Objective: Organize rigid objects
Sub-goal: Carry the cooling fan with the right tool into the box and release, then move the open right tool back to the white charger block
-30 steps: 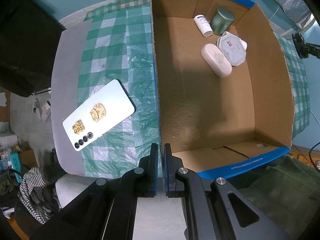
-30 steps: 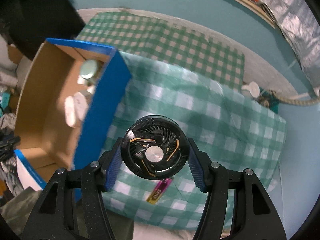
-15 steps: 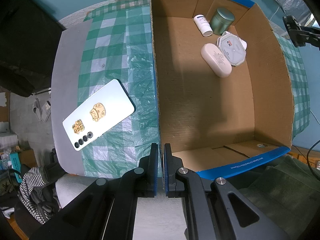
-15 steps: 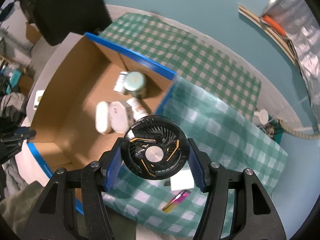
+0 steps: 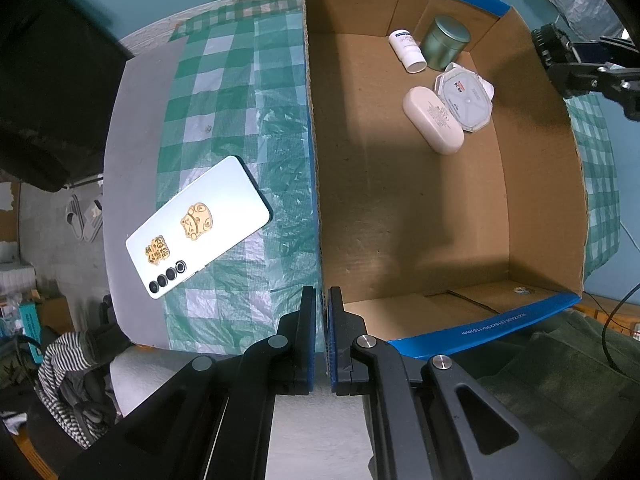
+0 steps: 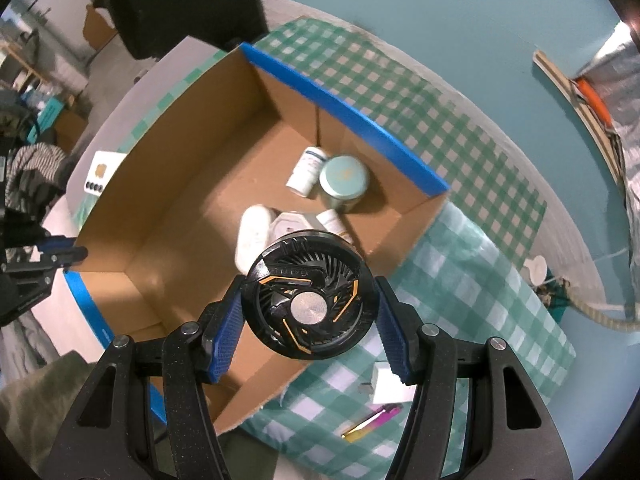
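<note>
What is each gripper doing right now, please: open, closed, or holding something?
Left gripper: closed, its pads pinching the cardboard box's blue-edged wall.
Right gripper: closed on the round black fan, held above the box.

Round black fan (image 6: pixel 310 300) with orange accents and a silver hub is sitting face-up between the blue pads of the right claw (image 6: pixel 309 312), hanging over the near right corner of the open cardboard box (image 6: pixel 168 216). Inside the box a white pill bottle (image 5: pixel 408 51) is lying on its side touching an upright green tin (image 5: pixel 445 42), with an octagonal white case (image 5: pixel 464 96) and an oblong cream case (image 5: pixel 433 119) lying just beside them. A white phone (image 5: pixel 198 226) with gold stickers is lying face-down on the checked cloth (image 5: pixel 236 92) left of the box.
</note>
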Motion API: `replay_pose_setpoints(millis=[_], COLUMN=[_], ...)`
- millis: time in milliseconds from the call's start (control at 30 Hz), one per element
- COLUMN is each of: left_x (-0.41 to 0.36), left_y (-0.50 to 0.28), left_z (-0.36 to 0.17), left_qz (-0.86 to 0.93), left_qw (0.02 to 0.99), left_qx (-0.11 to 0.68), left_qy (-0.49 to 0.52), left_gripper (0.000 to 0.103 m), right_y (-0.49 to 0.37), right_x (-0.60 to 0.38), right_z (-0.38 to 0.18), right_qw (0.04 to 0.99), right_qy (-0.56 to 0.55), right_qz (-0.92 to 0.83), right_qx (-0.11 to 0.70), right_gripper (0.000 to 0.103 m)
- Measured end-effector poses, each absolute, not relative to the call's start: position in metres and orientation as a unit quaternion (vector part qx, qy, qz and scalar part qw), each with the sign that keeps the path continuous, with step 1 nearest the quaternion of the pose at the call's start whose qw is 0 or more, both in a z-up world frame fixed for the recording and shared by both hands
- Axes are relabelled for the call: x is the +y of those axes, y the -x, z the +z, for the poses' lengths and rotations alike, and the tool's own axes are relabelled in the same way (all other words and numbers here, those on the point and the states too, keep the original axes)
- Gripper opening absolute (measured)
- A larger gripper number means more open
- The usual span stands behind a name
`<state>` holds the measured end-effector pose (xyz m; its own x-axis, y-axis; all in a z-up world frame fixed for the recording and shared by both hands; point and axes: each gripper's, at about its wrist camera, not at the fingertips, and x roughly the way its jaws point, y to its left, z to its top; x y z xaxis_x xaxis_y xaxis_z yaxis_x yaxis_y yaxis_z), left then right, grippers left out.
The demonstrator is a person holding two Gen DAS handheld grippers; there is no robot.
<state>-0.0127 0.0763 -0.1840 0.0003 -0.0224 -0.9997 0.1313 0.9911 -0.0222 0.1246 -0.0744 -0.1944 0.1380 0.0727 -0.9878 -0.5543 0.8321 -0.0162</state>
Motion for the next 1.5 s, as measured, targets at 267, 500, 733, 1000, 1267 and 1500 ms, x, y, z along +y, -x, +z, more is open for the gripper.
replay_pose_setpoints(millis=[267,500,733,1000,1267,1500], left_x=[0.076,0.077,0.077,0.076,0.075,0.075], left_y=[0.012,0.012,0.013,0.013,0.012,0.012], left_z=[-0.184,-0.183,-0.184,-0.185,-0.184,-0.183], left_qz=[-0.055,-0.055,-0.055,-0.056,-0.058,-0.058], left_qw=[0.706,0.706,0.706,0.706,0.706,0.706], left_qx=[0.705,0.705,0.705,0.705,0.705,0.705], left_qy=[-0.039,-0.039,-0.039,-0.041,-0.042,-0.042], left_gripper=[0.005,0.005,0.005,0.005,0.005,0.005], right_y=[-0.121,-0.121,-0.122,-0.124,-0.123,-0.123], right_x=[-0.062,-0.062,-0.065,-0.072,-0.083,-0.104], right_z=[-0.212,-0.223,-0.221,-0.212,-0.200,-0.190], right_qw=[0.708,0.697,0.701,0.710,0.723,0.737], right_qy=[0.216,0.224,0.221,0.210,0.188,0.150], right_qz=[0.238,0.245,0.240,0.231,0.218,0.194], right_qx=[0.628,0.636,0.634,0.631,0.628,0.630], right_gripper=[0.061,0.062,0.061,0.062,0.062,0.063])
